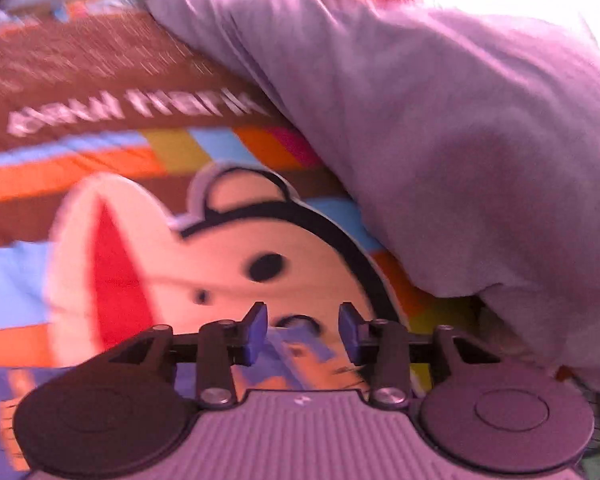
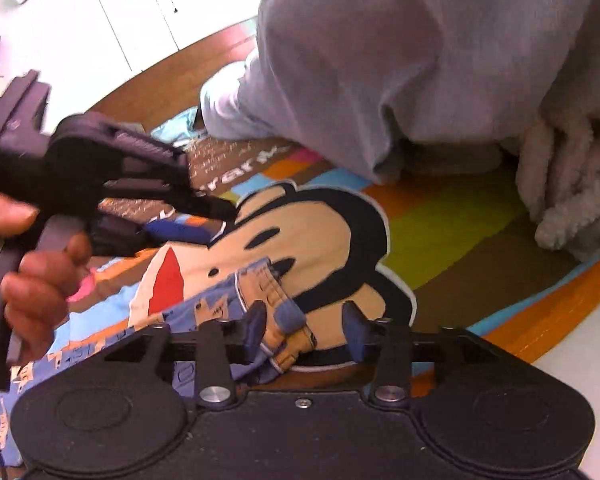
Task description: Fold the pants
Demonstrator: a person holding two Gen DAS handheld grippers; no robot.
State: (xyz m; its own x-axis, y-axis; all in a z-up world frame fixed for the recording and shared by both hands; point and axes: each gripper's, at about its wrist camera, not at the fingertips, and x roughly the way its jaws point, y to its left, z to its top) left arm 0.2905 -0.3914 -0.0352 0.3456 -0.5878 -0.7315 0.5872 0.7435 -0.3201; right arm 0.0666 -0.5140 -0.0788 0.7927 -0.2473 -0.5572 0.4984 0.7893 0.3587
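Note:
The pants are small, blue with an orange print and a tan waistband, lying on a colourful cartoon-monkey bedspread. In the right wrist view my right gripper is open, its jaws on either side of the waistband edge. The left gripper shows at the left of that view, held by a hand, low over the pants' far edge. In the left wrist view the left gripper is open, with a bit of blue pants fabric between its blue pads. That view is motion-blurred.
A large grey garment is heaped at the back right, also in the left wrist view. A fluffy white blanket lies at the right. White cabinets stand behind the bed.

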